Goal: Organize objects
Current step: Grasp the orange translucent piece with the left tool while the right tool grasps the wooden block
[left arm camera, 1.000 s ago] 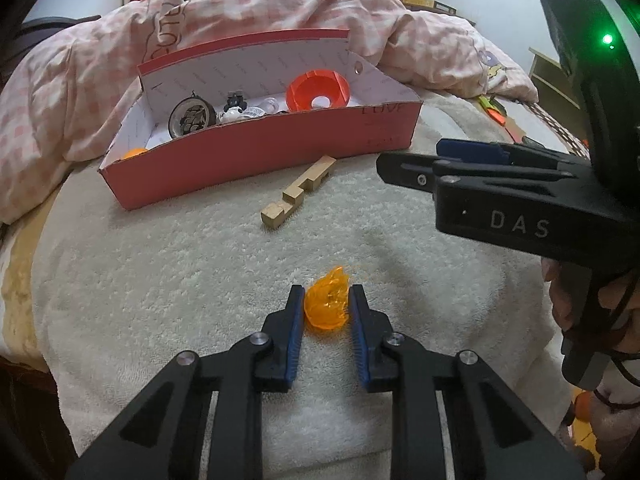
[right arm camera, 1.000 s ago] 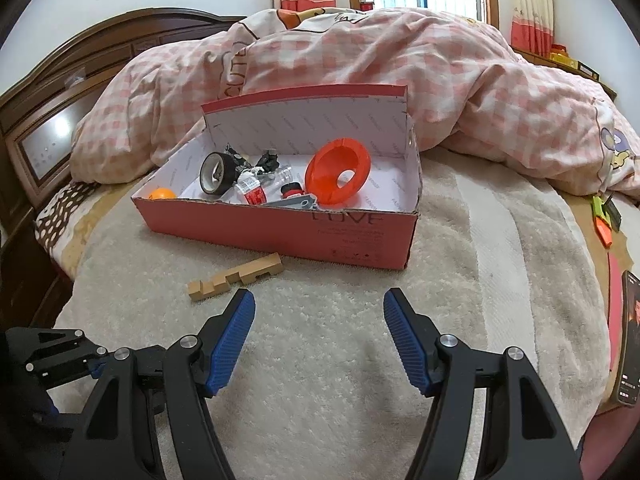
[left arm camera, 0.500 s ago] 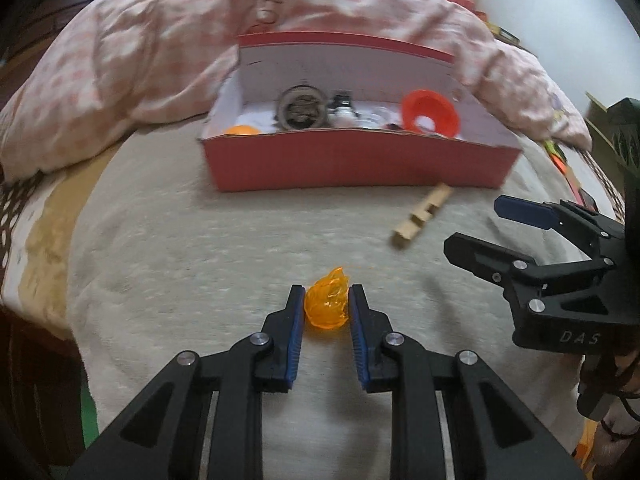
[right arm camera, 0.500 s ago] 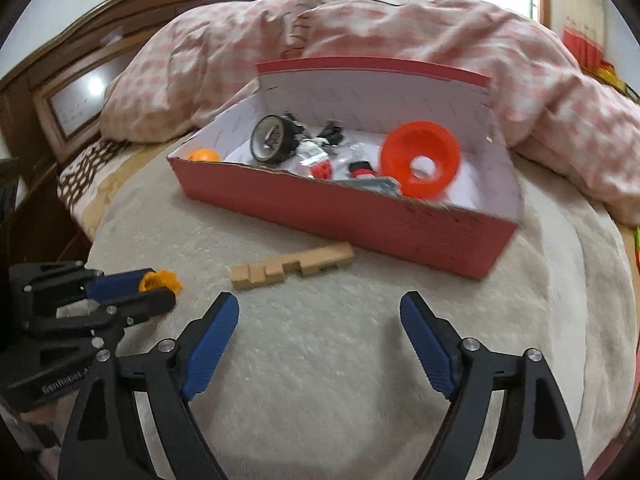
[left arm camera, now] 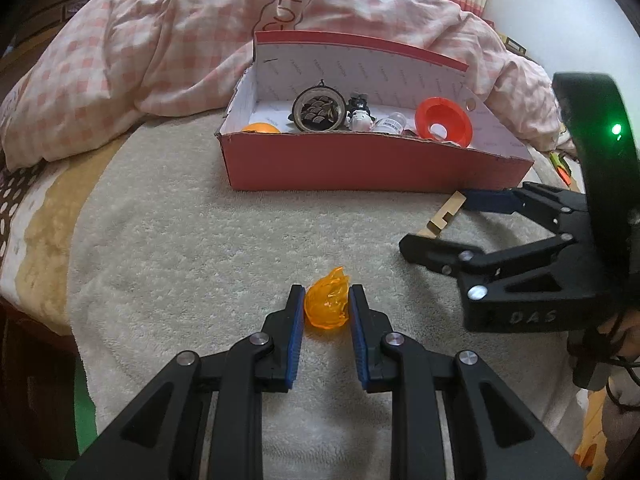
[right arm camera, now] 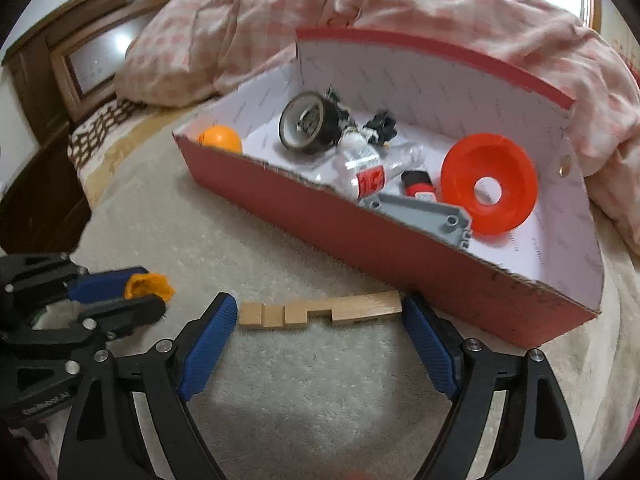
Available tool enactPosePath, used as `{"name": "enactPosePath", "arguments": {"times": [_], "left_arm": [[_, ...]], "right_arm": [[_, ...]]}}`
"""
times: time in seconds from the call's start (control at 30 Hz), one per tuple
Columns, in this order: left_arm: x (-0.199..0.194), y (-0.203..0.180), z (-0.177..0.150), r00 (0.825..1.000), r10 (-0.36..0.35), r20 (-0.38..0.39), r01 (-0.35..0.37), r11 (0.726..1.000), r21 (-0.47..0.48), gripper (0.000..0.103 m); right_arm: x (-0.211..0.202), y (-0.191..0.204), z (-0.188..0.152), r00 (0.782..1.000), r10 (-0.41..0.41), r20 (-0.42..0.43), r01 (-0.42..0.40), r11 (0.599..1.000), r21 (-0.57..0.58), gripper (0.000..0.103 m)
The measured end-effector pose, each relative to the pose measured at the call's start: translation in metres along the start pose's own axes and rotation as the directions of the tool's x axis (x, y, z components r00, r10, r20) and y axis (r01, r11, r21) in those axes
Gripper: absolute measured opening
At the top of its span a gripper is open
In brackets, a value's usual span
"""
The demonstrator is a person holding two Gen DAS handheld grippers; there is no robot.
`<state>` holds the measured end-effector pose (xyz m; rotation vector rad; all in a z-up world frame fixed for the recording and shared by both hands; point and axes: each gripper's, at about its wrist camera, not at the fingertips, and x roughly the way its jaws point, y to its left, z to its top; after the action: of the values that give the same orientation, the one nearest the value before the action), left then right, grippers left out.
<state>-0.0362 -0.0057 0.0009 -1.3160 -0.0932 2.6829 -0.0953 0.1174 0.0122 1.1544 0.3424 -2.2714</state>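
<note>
Right tool [right arm camera: 316, 312] now astride wooden block [right arm camera: 320, 314], red box [right arm camera: 360, 236] just beyond.

Each of the 2 fisheye views looks forward and downward along its own tool's fingers toward the bed [left arm camera: 168, 216]. The left wrist view sits farther back from the red box [left arm camera: 360, 168]; the right wrist view is closer to it. Both share the box and the wooden block [right arm camera: 320, 310].

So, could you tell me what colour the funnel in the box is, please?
The funnel is bright orange-red, clearest in the right wrist view.
</note>
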Motion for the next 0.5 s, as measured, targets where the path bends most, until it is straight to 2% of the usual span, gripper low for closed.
{"name": "enactPosePath", "arguments": {"times": [0.1,0.27,0.4,0.5], "left_arm": [[0.0003,-0.0001,-0.0001,1.0,0.002,0.001,-0.002,1.0,0.002,0.021],[-0.0005,0.0005,0.0,1.0,0.0,0.002,0.0,1.0,0.0,0.021],[-0.0008,0.001,0.0003,1.0,-0.005,0.004,0.005,1.0,-0.001,0.021],[-0.0007,0.0008,0.0007,1.0,-0.004,0.005,0.004,1.0,0.002,0.021]], "right_arm": [[0.002,0.0049,-0.0012,1.0,-0.017,-0.003,0.016,0.999,-0.043,0.09],[0.002,0.0049,-0.0027,1.0,-0.017,0.01,0.017,0.999,-0.033,0.09],[-0.0014,0.0029,-0.0041,0.999,-0.045,0.022,0.045,0.999,0.004,0.079],[-0.0058,-0.0023,-0.0062,0.999,-0.037,0.032,0.036,0.998,0.049,0.079]]}}
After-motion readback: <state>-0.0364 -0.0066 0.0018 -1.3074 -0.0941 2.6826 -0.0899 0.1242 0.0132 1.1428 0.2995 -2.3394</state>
